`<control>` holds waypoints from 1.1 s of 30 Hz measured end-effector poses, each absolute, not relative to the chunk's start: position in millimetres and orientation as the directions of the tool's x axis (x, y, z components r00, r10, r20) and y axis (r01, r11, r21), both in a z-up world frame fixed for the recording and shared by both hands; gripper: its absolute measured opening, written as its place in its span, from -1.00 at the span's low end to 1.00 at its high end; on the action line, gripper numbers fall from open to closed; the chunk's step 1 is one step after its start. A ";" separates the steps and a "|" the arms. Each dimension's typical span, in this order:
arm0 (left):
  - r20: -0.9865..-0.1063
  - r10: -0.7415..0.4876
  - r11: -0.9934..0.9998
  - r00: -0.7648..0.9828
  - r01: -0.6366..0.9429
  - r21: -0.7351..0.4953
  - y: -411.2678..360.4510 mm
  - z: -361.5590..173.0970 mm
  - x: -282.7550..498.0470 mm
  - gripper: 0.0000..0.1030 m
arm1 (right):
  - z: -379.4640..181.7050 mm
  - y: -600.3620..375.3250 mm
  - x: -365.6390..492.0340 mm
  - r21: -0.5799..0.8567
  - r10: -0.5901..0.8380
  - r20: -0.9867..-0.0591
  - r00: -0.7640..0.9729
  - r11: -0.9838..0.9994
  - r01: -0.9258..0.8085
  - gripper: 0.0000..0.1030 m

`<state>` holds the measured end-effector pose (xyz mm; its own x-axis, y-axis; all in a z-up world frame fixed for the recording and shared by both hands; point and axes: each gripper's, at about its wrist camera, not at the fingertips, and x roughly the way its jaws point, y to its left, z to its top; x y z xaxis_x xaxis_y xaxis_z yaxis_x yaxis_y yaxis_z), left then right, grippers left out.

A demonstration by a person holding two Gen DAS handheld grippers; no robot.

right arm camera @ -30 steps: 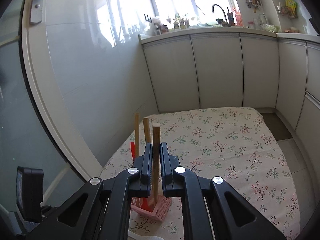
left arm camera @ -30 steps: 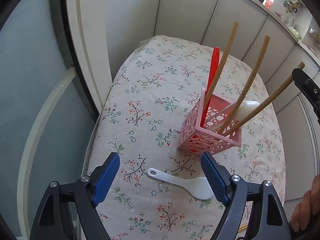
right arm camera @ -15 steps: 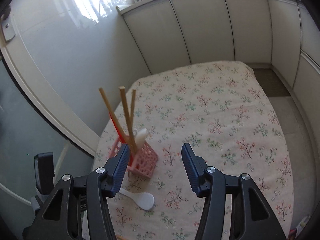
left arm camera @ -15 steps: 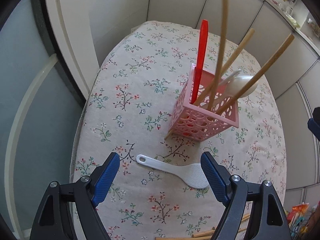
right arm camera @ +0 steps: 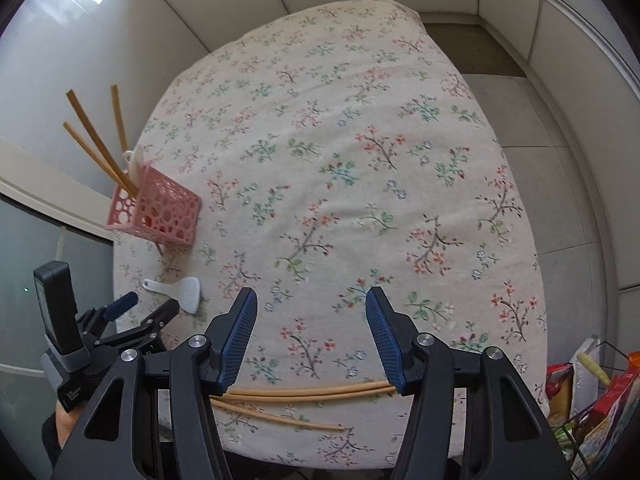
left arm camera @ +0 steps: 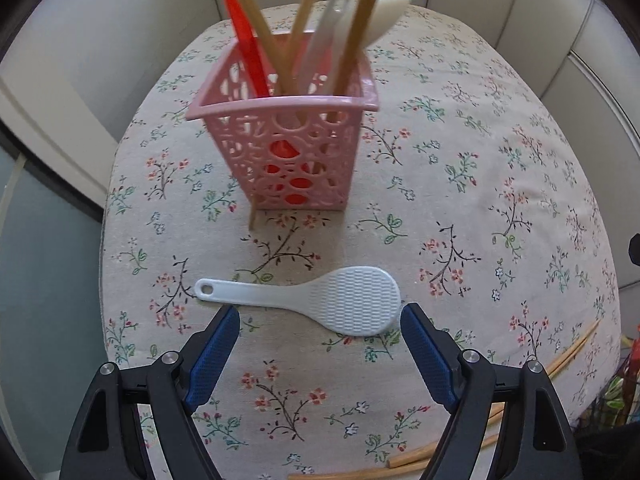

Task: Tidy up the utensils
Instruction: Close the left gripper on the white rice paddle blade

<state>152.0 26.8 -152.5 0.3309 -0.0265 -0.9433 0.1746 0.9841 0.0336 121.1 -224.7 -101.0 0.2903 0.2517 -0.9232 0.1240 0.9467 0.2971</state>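
The left gripper [left arm camera: 320,330] hovered with jaws released just short of the white rice paddle [left arm camera: 316,295], which lay flat on the tabletop [left arm camera: 500,168] near the pink basket [left arm camera: 286,148]. The right gripper [right arm camera: 311,334] hung released over wooden chopsticks [right arm camera: 312,394].

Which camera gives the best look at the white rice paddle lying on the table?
The left wrist view: the white rice paddle lies close, whole, its ridged face clear. The right wrist view shows it small and distant.
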 end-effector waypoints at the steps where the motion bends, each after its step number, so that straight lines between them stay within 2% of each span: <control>1: -0.943 -0.026 0.981 0.333 0.191 0.040 20.7 -153.9 151.1 0.61 | -105.8 -230.1 118.1 0.293 0.249 -0.929 0.274 0.947 0.132 0.15; 4: -0.939 -0.028 0.971 0.344 0.232 0.055 4.4 -156.0 148.5 0.52 | -119.0 -246.0 109.8 0.280 0.241 -0.942 0.232 0.947 0.156 0.15; 7: -0.933 -0.014 0.959 0.359 0.270 0.090 -10.8 -158.8 147.0 0.29 | -126.2 -260.0 102.3 0.277 0.240 -0.949 0.204 0.944 0.180 0.15; 12: -0.935 0.057 0.940 0.349 0.296 0.168 -26.4 -172.2 147.9 -0.22 | -130.0 -277.7 97.3 0.287 0.248 -0.949 0.195 0.935 0.209 0.15; 15: -0.930 0.105 0.933 0.352 0.290 0.215 -29.0 -177.8 148.4 -0.44 | -130.8 -283.9 96.0 0.286 0.244 -0.949 0.198 0.932 0.223 0.16; 18: -0.927 0.117 0.932 0.358 0.282 0.226 -28.6 -178.8 147.3 -0.57 | -130.4 -289.3 94.5 0.307 0.263 -0.943 0.202 0.924 0.229 0.15; 25: -0.910 0.121 0.930 0.398 0.276 0.244 -34.0 -174.4 152.3 -0.77 | -135.1 -296.9 90.5 0.317 0.279 -0.943 0.183 0.919 0.236 0.16; 33: -0.905 0.019 0.964 0.425 0.232 0.129 -13.1 -145.3 158.3 -0.78 | -147.0 -302.6 85.2 0.338 0.316 -0.941 0.124 0.904 0.260 0.16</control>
<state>158.3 -13.1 -145.3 0.4248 0.0187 -0.9051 0.2324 0.9640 0.1290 85.2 -302.6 -147.0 0.1240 0.3161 -0.9406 0.2599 0.9045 0.3382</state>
